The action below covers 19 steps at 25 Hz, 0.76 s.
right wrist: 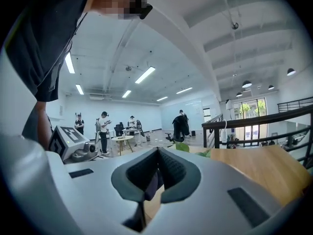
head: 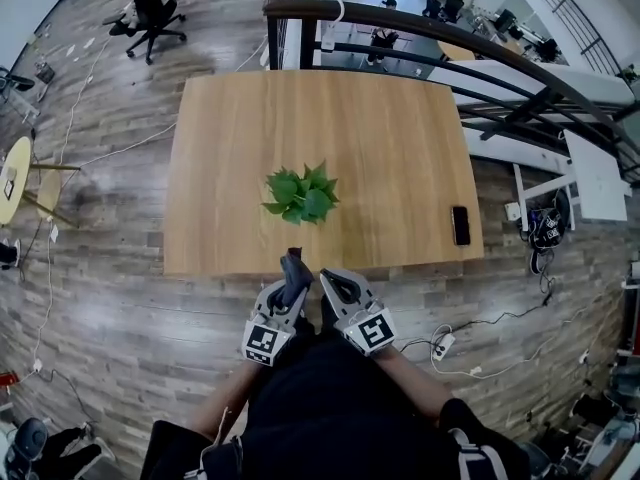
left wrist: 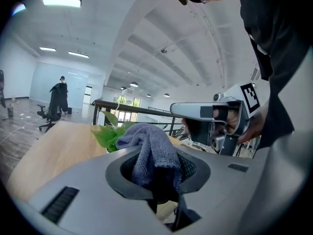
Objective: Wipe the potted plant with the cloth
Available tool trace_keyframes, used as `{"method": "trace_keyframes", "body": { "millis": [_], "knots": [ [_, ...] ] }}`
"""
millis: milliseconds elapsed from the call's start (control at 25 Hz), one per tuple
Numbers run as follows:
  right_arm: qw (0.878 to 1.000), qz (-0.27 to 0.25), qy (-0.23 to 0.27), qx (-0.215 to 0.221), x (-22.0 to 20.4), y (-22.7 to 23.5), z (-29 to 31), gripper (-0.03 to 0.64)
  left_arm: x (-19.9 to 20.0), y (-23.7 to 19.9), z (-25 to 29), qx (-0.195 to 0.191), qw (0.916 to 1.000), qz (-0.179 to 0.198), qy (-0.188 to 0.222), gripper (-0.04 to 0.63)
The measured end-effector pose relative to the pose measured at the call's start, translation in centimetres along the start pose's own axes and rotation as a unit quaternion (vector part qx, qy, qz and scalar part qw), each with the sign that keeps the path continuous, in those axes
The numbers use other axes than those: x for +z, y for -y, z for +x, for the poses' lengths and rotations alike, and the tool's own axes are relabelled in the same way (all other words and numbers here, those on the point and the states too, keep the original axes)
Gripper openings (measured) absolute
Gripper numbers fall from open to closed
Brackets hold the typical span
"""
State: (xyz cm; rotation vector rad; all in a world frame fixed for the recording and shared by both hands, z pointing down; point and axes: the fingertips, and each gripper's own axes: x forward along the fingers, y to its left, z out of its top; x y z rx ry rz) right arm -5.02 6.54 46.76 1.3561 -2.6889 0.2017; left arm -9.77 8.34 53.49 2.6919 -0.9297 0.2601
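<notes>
A small green potted plant [head: 302,194] stands in the middle of the wooden table [head: 400,138]. Both grippers hover side by side just off the table's near edge, in front of the plant. My left gripper [head: 293,268] is shut on a bunched blue-grey cloth [left wrist: 149,153], which sticks up out of its jaws. The plant's leaves [left wrist: 110,133] show just behind the cloth. My right gripper [head: 330,283] is shut, with nothing between its pads [right wrist: 157,173]. A few leaves [right wrist: 195,151] peek over the right gripper in its own view.
A black phone [head: 460,225] lies near the table's right edge. A dark railing [head: 420,28] runs behind the table. An office chair [head: 150,8] stands at the far left, a round yellow table [head: 12,178] at the left, and cables [head: 470,338] lie on the floor.
</notes>
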Motion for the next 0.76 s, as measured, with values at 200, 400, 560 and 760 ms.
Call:
{"method": "trace_keyframes", "body": {
  "millis": [200,400,560,760],
  "knots": [
    [0.999,0.01,0.032,-0.035,1.8,0.4,-0.4,0.018,0.8,-0.3,-1.1,0.028,0.9996,-0.002,0.009,0.115],
    [0.998,-0.009,0.048,-0.043,3.4,-0.2,-0.6,0.017,1.9,-0.4,-2.0,0.04,0.9985,-0.004,0.036,0.115],
    [0.997,-0.019,0.052,-0.047,3.8,-2.0,-0.3,0.017,3.0,-0.6,-3.0,0.042,0.9976,0.009,0.054,0.115],
    [0.998,-0.032,0.049,-0.035,4.2,-2.6,-0.4,0.017,4.0,-0.7,-3.1,0.049,0.9962,-0.014,0.071,0.115]
  ]
}}
